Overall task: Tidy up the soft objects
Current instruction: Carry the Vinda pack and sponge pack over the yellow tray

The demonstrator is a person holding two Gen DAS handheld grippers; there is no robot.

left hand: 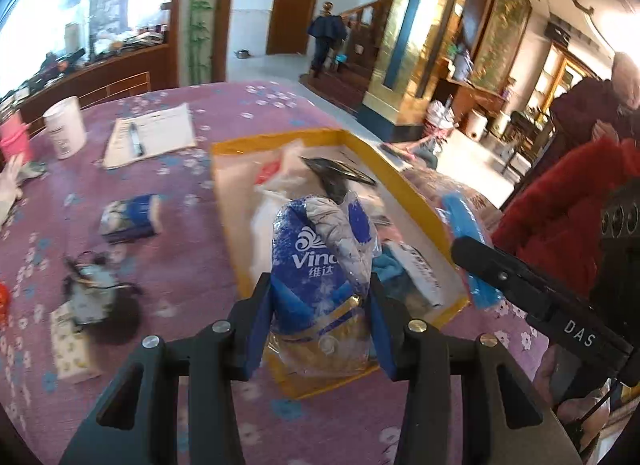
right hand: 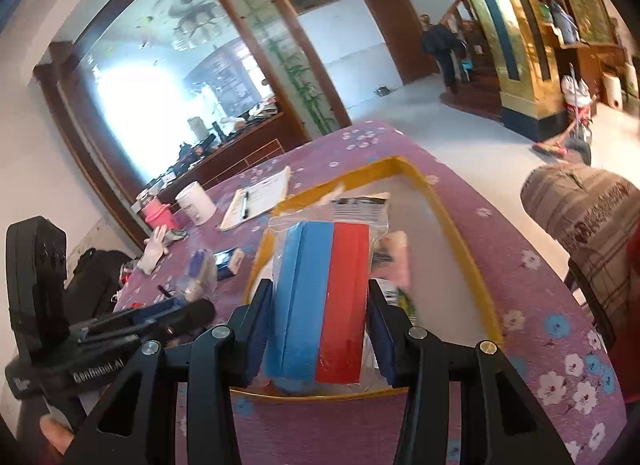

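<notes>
Blue pads of the left tool [left hand: 320, 297] pinch a blue tissue pack [left hand: 320, 261] above the yellow-rimmed tray [left hand: 404, 185] — the right tool [right hand: 316, 313] clamps a bagged blue-and-red sponge block [right hand: 320, 297] over that same tray, which sits on the purple flowered surface [right hand: 520, 265] — another tissue pack [left hand: 130, 217] lies nearby.

Left gripper [left hand: 320, 307]: black angular linkage arms, silver round screws, blue finger pads. Right gripper [right hand: 318, 313]: same build. White "DAS" and "GenRobot.AI" lettering on the black bodies.
</notes>
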